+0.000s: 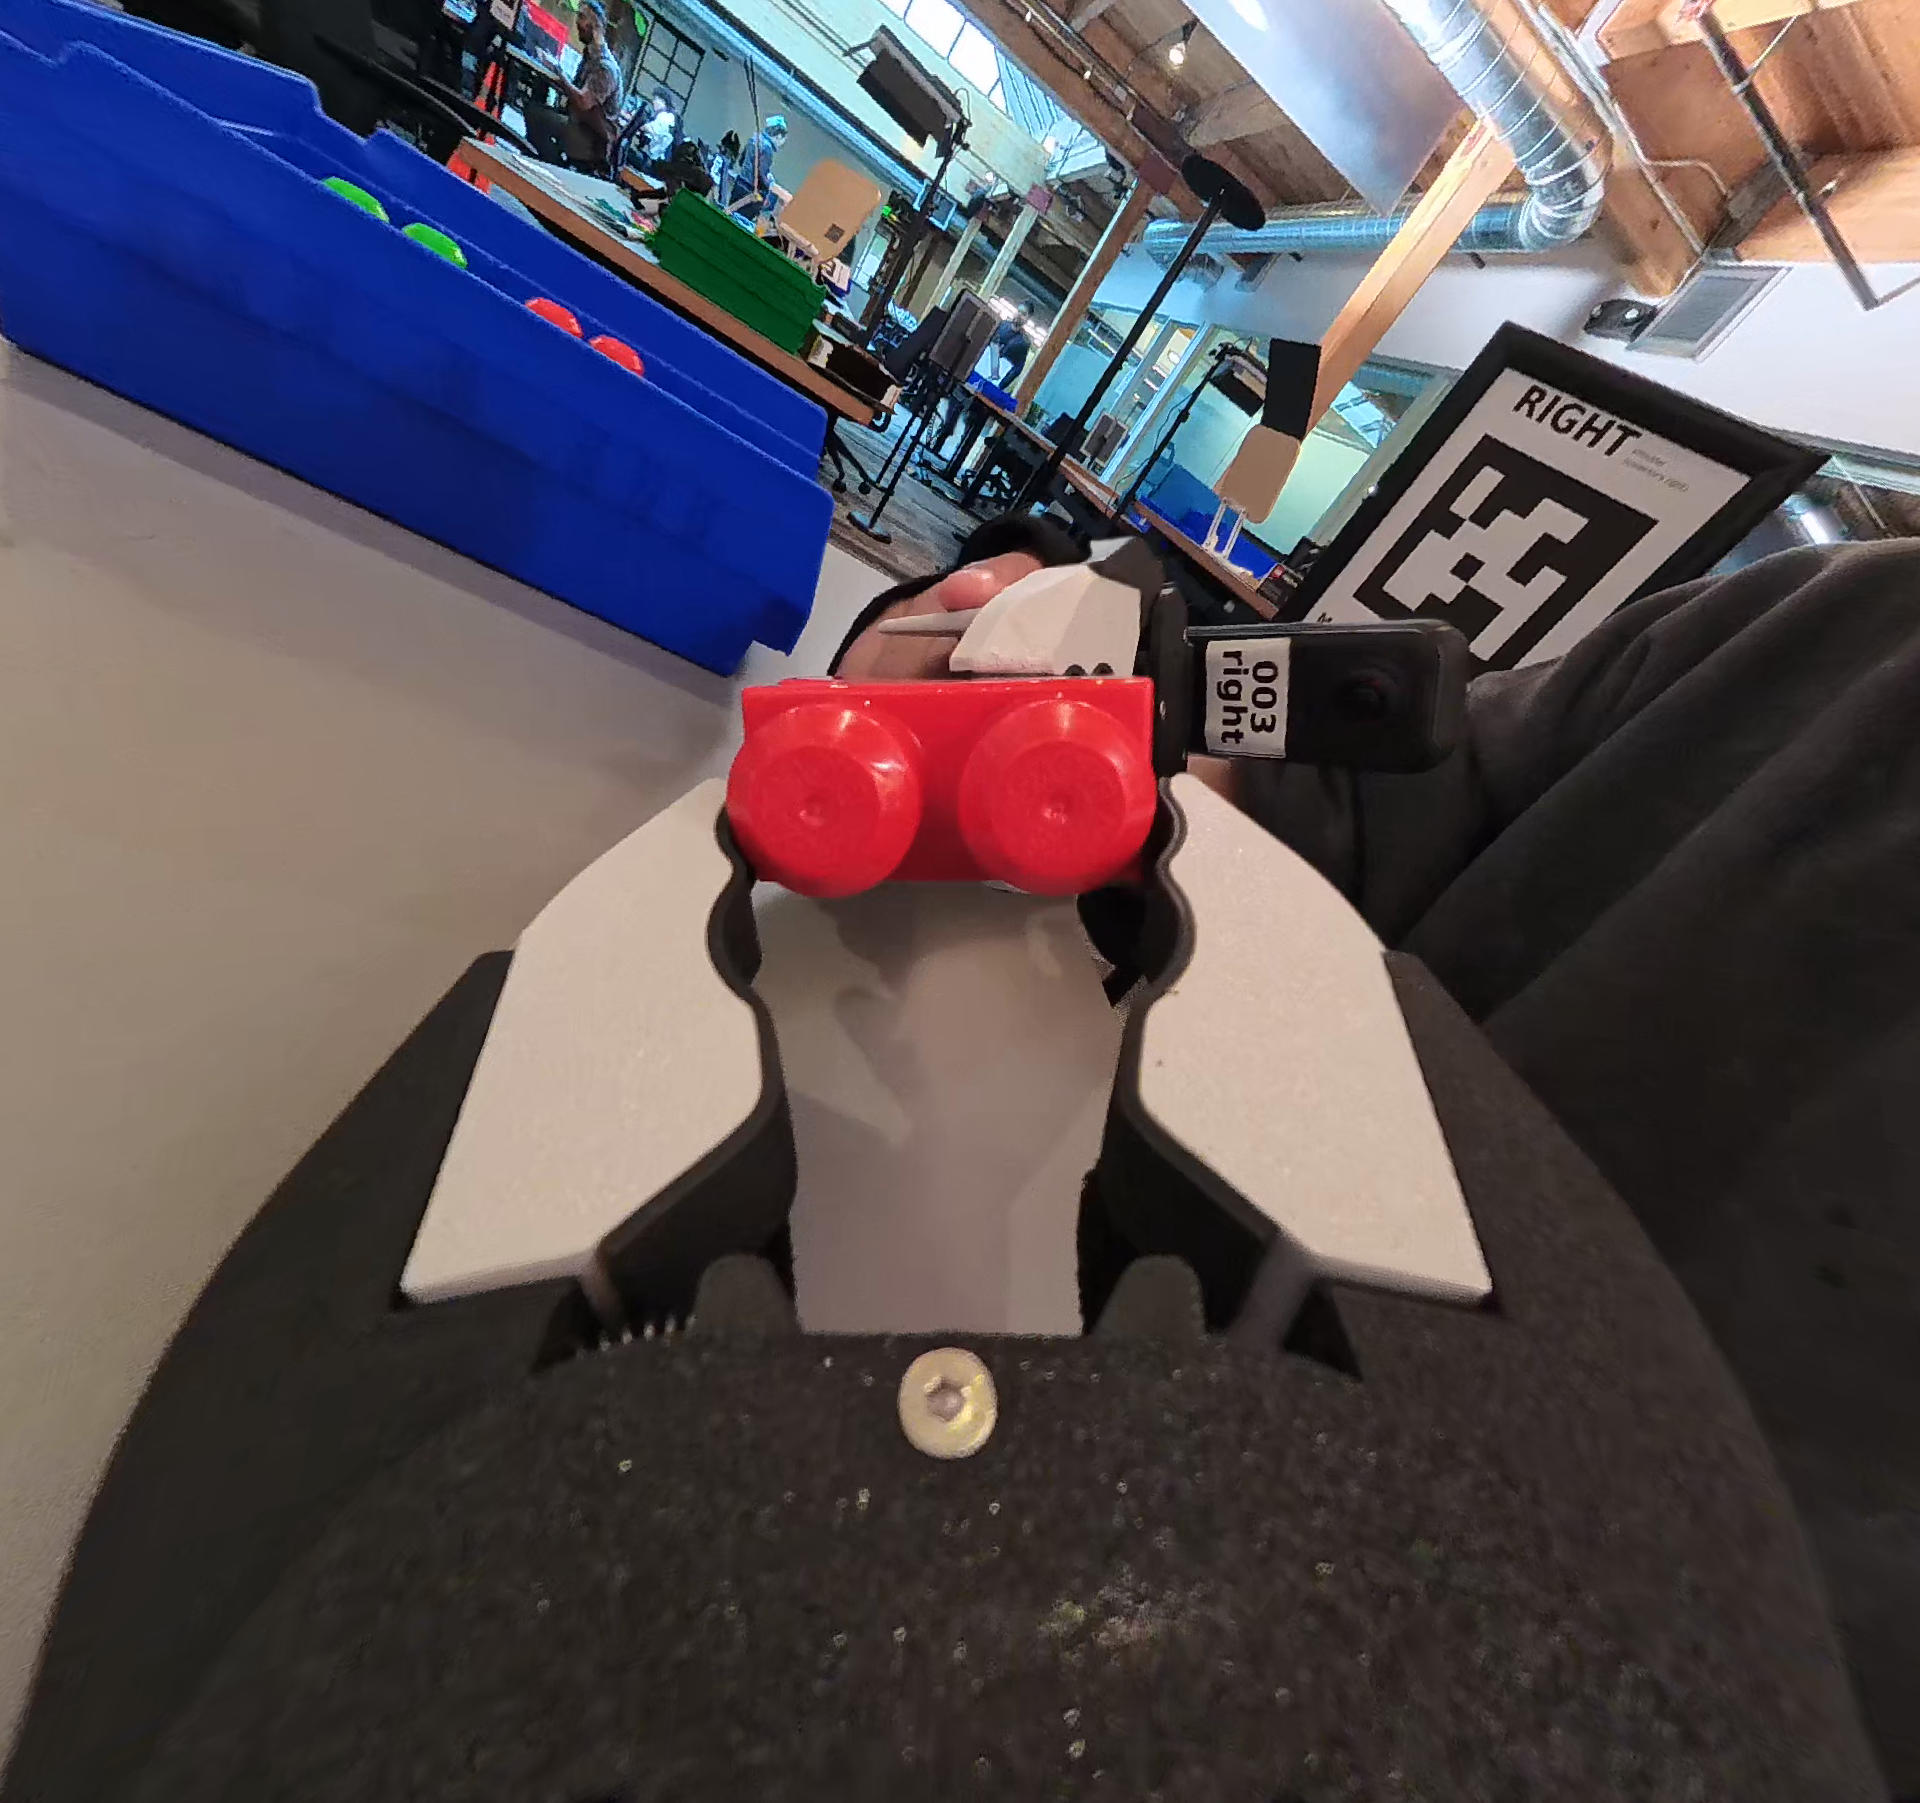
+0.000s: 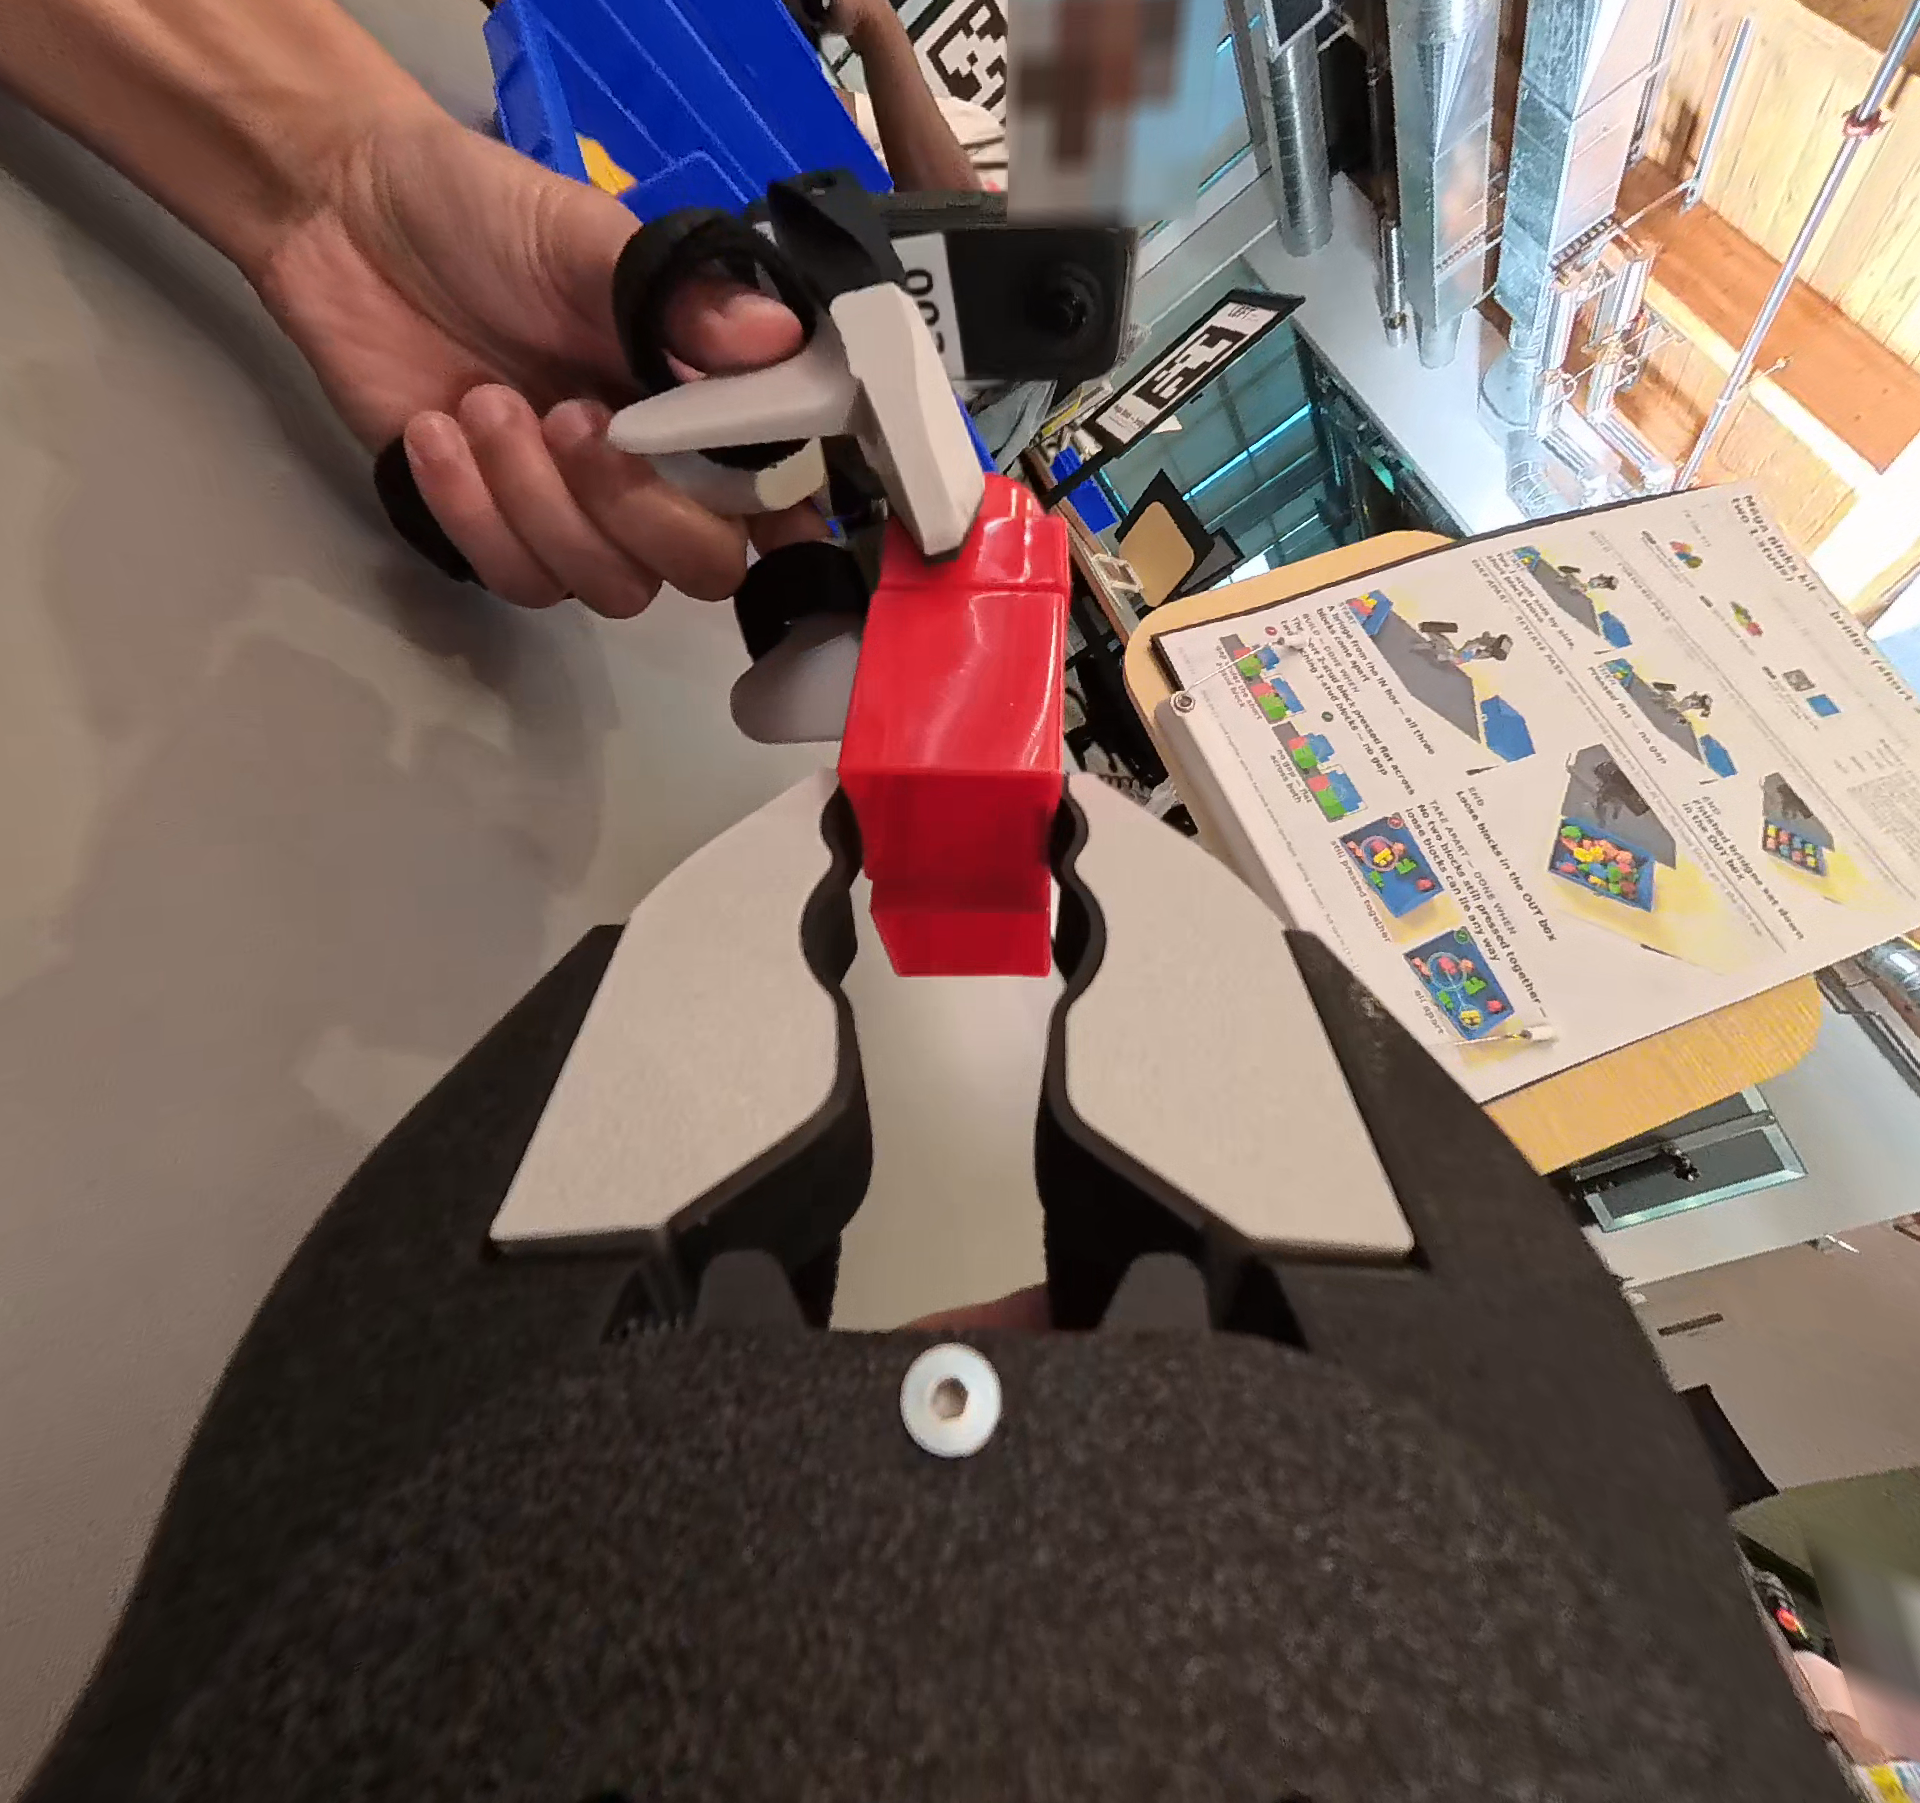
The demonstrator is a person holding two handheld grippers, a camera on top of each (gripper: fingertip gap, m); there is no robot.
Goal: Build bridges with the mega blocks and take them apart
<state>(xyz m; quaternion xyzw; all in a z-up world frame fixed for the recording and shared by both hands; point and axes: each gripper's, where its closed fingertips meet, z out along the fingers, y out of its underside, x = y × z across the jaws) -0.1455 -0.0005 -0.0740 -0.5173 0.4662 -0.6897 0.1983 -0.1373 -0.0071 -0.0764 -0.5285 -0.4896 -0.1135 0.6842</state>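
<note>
Red block (image 1: pixel 940 797) pinched by both grippers' fingers — blue bin (image 1: pixel 416 371) behind, instruction sheet (image 2: pixel 1579 777) beside.

Blue bin (image 1: pixel 416 382) blocks left (table (image 1: pixel 260 818) open).

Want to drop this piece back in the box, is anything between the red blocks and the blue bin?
Nothing visible. Both the left gripper and right gripper clamp the red blocks; only bare white table lies between them and the blue bin.
</note>
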